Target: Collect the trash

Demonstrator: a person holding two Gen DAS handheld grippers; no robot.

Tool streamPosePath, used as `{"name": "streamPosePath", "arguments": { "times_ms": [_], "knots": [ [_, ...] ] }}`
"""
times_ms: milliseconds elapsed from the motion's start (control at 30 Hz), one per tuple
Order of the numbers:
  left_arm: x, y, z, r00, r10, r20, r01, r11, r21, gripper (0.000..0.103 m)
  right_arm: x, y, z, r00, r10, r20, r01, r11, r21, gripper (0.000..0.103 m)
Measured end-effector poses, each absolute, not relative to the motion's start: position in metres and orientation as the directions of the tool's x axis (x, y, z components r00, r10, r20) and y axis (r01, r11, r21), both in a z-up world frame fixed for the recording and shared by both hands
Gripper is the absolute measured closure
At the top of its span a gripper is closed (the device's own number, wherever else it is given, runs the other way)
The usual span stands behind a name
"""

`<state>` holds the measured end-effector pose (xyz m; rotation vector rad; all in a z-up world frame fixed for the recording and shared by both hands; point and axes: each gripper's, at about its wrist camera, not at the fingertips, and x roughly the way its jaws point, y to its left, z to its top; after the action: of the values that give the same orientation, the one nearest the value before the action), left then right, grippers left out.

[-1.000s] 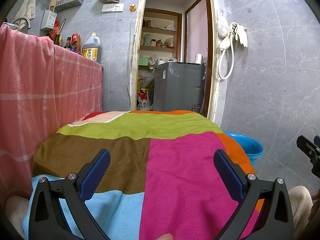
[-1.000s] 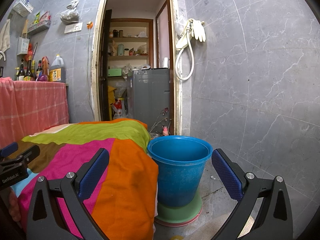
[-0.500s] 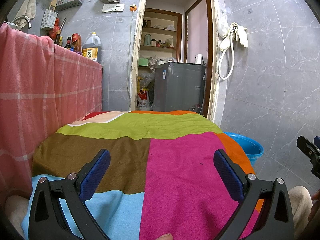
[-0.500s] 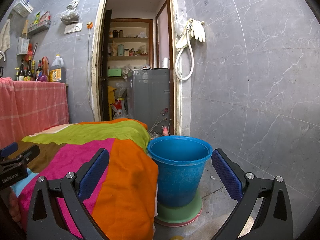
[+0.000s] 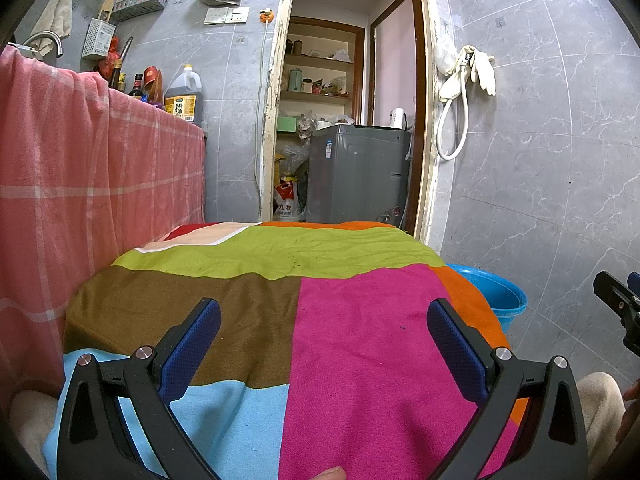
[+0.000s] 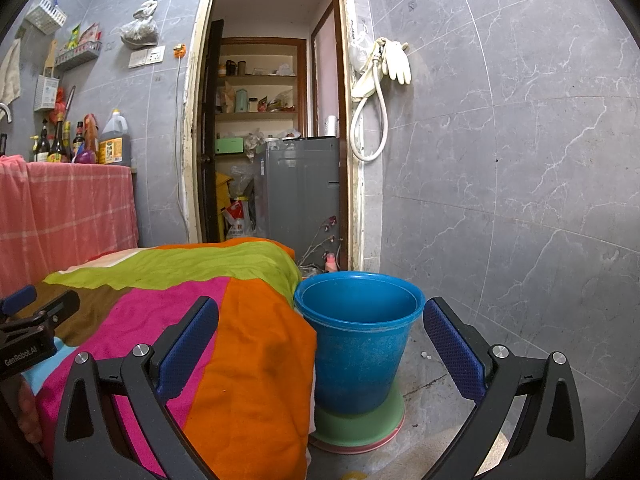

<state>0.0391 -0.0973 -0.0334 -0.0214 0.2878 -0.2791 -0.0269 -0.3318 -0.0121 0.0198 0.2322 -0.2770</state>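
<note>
Left gripper [image 5: 324, 316] over the patchwork cloth [image 5: 280, 280], right gripper [image 6: 320, 316] facing the blue bucket [image 6: 358, 340]; both jaws released, empty

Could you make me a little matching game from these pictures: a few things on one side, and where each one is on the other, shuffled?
Things:
1. blue bucket
2. rubber gloves
3. oil jug
4. washing machine

Places:
A. through the doorway, in the back room
B. on the floor beside the patchwork cloth
C. on the counter behind the pink cloth
D. hanging on the grey tiled wall

Pairs: 1-B, 2-D, 3-C, 4-A
</note>
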Motion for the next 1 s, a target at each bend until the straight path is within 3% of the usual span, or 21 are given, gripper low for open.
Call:
{"name": "streamPosePath", "arguments": {
  "times_ms": [1000],
  "knots": [
    [0.0393, -0.0975, -0.0336, 0.919, -0.277, -0.281, 0.27, 0.961, -0.062, 0.002, -0.0271, -0.3315, -0.013, 0.935, -0.269, -0.23, 0.274, 0.962, -0.011, 0.0]
  ]
}}
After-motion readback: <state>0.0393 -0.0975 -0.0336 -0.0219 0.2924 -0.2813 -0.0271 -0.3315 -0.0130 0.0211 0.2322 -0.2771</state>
